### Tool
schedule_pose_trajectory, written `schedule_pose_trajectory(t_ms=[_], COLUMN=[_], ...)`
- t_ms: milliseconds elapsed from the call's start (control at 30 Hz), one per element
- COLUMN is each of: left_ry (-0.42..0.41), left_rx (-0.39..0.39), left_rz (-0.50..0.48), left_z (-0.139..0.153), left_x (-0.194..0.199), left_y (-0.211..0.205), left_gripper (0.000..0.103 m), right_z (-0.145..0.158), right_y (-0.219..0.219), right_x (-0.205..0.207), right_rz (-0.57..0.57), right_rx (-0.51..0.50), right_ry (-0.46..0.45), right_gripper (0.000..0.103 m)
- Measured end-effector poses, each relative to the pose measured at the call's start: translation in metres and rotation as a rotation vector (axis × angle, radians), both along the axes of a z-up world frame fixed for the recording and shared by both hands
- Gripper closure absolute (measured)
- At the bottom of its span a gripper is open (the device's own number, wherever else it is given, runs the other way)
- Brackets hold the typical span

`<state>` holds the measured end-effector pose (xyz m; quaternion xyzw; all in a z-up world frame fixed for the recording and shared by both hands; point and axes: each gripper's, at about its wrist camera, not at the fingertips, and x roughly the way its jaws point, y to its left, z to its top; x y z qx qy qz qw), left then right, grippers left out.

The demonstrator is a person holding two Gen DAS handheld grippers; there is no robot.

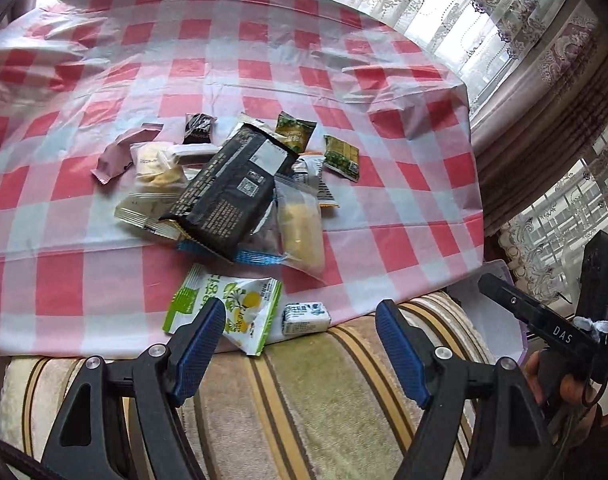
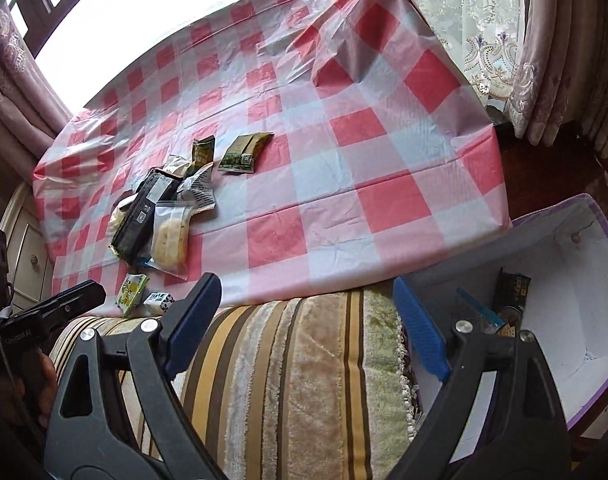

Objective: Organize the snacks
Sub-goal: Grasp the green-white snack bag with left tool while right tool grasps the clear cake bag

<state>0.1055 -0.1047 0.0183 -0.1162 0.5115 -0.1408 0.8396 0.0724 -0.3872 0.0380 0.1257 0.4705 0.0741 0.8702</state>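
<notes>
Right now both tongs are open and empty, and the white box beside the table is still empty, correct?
Not quite. The white box already holds a few snack packets, as the right wrist view shows. Both the left tongs and right tongs are indeed open and empty.

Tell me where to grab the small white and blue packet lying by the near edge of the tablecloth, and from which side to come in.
Grip the small white and blue packet across its short width, coming from above. It lies flat and apart from the pile, with the green and yellow packet close on its left and cloth bare on its right. The left gripper, open and empty, looks best placed.
</notes>
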Motion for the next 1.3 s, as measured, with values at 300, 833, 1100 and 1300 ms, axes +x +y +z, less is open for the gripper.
schedule_pose_trajectory(t_ms=[300, 833, 1100, 1300], left_ry=[0.104, 0.139, 0.115, 0.114], left_rx=[0.054, 0.195, 0.150, 0.080], left_rz=[-0.030, -0.117, -0.101, -0.075], left_z=[-0.028, -0.051, -0.051, -0.052], left_x=[0.016, 0.041, 0.038, 0.037], left_y=[0.030, 0.014, 0.019, 0.029], left_gripper=[0.031, 0.040, 0.062, 0.072], right_z=[-0.006, -0.022, -0.028, -0.037], right_y=[0.040, 0.106, 0.132, 0.143], right_x=[0.020, 0.055, 0.069, 0.086], right_rz=[0.086, 0.213, 0.265, 0.267], right_rx=[0.005, -0.026, -0.061, -0.034], right_ry=[0.041, 0.108, 0.141, 0.178], right_gripper=[0.014, 0.014, 0.014, 0.014])
